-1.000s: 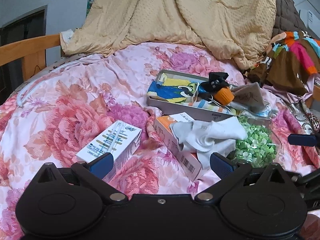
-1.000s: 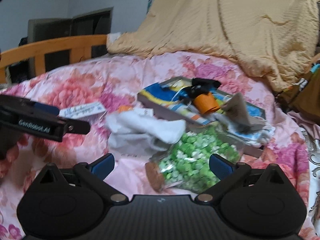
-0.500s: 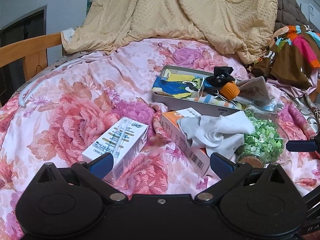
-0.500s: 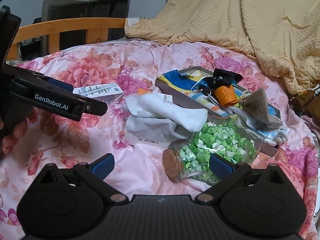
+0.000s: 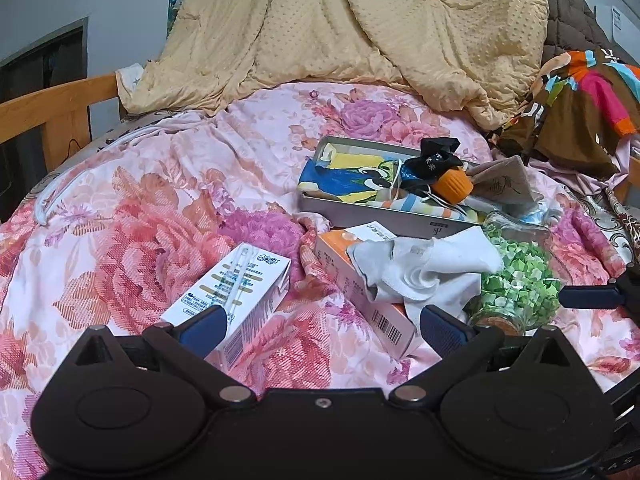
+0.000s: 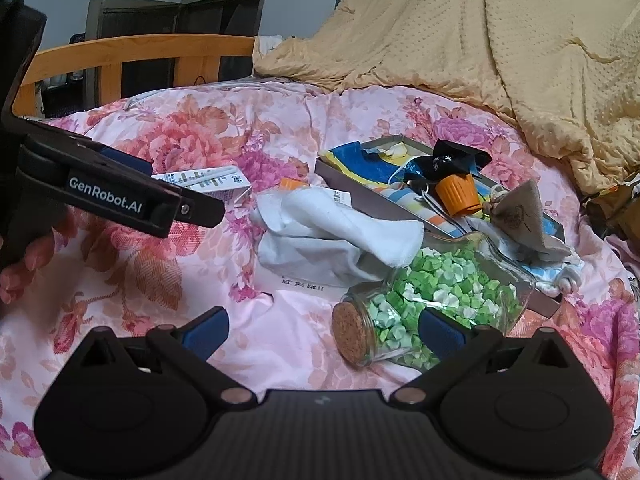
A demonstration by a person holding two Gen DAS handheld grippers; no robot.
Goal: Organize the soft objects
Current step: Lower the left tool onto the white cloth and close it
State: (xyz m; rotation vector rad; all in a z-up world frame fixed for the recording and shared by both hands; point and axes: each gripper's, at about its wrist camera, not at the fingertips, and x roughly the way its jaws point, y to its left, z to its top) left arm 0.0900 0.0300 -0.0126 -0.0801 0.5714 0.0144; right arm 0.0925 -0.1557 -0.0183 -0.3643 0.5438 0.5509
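A crumpled white cloth (image 5: 424, 268) (image 6: 332, 232) lies over an orange and white box (image 5: 360, 292) on the floral bedspread. Behind it a grey tray (image 5: 384, 216) (image 6: 360, 184) holds a blue and yellow cloth (image 5: 348, 180), a black pouch (image 5: 436, 158) (image 6: 452, 160), an orange cap (image 5: 452, 184) (image 6: 456, 194) and a beige pouch (image 5: 504, 184) (image 6: 520, 216). My left gripper (image 5: 320, 326) is open, hovering low before the white cloth. My right gripper (image 6: 322, 330) is open too, nothing between its fingers, just in front of a corked jar of green paper stars (image 6: 432, 300) (image 5: 516, 284).
A white carton (image 5: 236, 292) (image 6: 208, 182) lies at the left. A tan blanket (image 5: 360, 24) (image 6: 500, 40) is heaped at the back, colourful clothes (image 5: 580, 100) at the right. A wooden bed rail (image 5: 52, 108) (image 6: 140, 56) runs along the left edge. A hand (image 6: 20, 268) holds the left gripper.
Both grippers have drawn back and risen a little, so the jar, cloth and boxes sit farther from the fingers. Nothing on the bed has moved, and both grippers stay open.
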